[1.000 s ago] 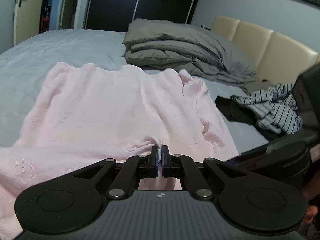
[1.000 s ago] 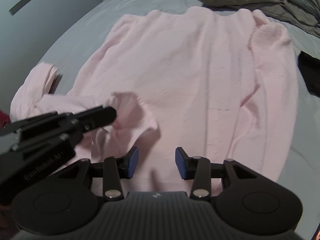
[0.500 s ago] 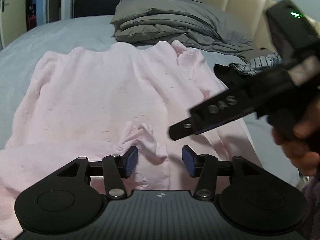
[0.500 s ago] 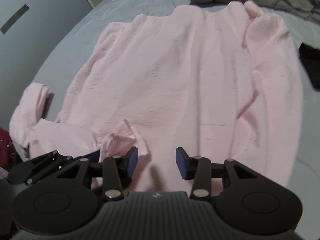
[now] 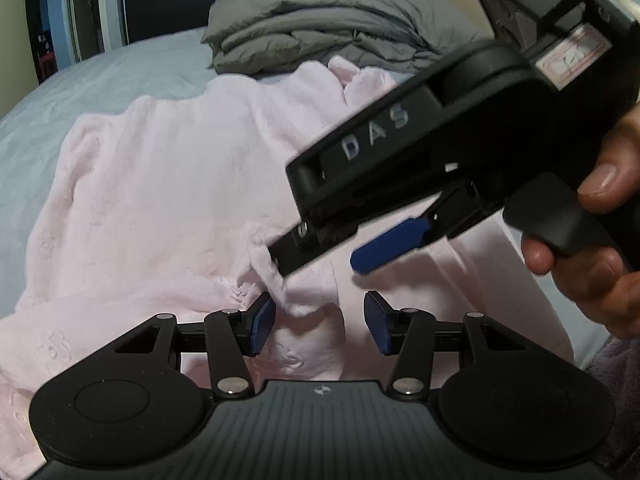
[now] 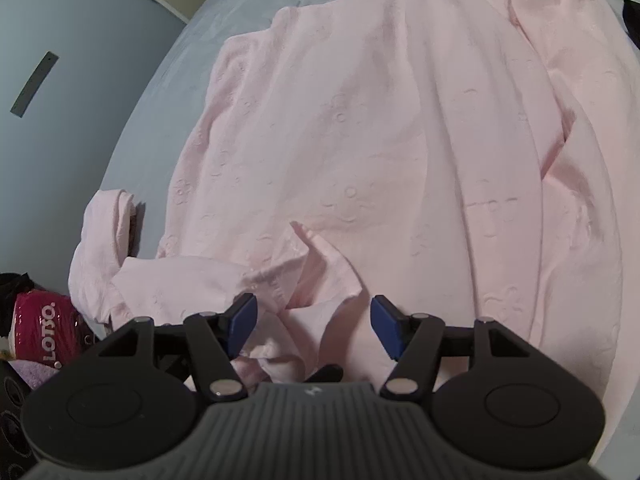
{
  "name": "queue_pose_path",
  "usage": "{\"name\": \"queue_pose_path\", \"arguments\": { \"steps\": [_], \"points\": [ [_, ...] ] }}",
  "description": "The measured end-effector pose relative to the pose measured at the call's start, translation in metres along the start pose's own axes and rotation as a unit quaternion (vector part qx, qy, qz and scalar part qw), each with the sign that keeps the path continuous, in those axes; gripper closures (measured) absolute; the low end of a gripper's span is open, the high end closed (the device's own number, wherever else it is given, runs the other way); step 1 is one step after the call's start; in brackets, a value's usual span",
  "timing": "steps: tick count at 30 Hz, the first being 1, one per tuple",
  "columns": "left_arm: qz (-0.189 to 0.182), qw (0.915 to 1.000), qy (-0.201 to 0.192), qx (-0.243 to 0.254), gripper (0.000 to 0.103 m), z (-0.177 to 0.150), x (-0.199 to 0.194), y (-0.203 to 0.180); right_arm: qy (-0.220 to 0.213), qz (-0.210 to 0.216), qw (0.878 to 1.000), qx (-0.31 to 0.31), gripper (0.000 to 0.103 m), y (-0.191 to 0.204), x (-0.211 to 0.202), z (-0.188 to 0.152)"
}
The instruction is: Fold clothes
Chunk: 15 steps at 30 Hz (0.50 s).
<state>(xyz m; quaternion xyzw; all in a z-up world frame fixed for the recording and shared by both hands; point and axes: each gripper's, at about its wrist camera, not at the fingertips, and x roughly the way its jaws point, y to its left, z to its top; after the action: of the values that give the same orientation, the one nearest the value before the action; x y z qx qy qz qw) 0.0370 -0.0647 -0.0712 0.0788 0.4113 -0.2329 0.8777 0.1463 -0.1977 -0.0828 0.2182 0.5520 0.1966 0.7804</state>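
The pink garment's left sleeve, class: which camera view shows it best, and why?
The right wrist view. There the left sleeve shows whole, bent at the bed's edge, cuff doubled over. In the left wrist view, only a strip of the pink garment at the left frame edge hints at it, behind the left claw.

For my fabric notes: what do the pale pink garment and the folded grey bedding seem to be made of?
Pale pink garment: thin woven cloth, probably cotton, matte; embroidered eyelet flowers and soft creases show. Folded grey bedding: padded duvet, likely filled; thick puffy folds, matte shell.
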Motion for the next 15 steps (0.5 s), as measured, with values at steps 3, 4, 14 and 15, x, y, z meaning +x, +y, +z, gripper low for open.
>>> {"name": "queue_pose_path", "arguments": {
  "steps": [3, 4, 14, 15],
  "points": [
    [-0.003, 1.0000, 0.003, 0.006, 0.056, -0.001, 0.000, -0.002, -0.008, 0.010, 1.000, 0.007, 0.037, 0.000, -0.005, 0.005],
    [-0.006, 1.0000, 0.003, 0.007, 0.056, -0.001, 0.000, -0.003, -0.010, 0.011, 1.000, 0.005, 0.037, 0.002, -0.007, 0.005],
    [-0.021, 0.9998, 0.002, 0.004, 0.056, -0.002, -0.002, -0.005, 0.030, -0.003, 0.999, 0.017, 0.037, -0.003, 0.021, 0.000],
    [-0.021, 0.9998, 0.004, 0.002, 0.056, -0.002, -0.003, -0.005, 0.033, 0.000, 0.999, 0.018, 0.038, -0.004, 0.024, -0.001]
  ]
}}
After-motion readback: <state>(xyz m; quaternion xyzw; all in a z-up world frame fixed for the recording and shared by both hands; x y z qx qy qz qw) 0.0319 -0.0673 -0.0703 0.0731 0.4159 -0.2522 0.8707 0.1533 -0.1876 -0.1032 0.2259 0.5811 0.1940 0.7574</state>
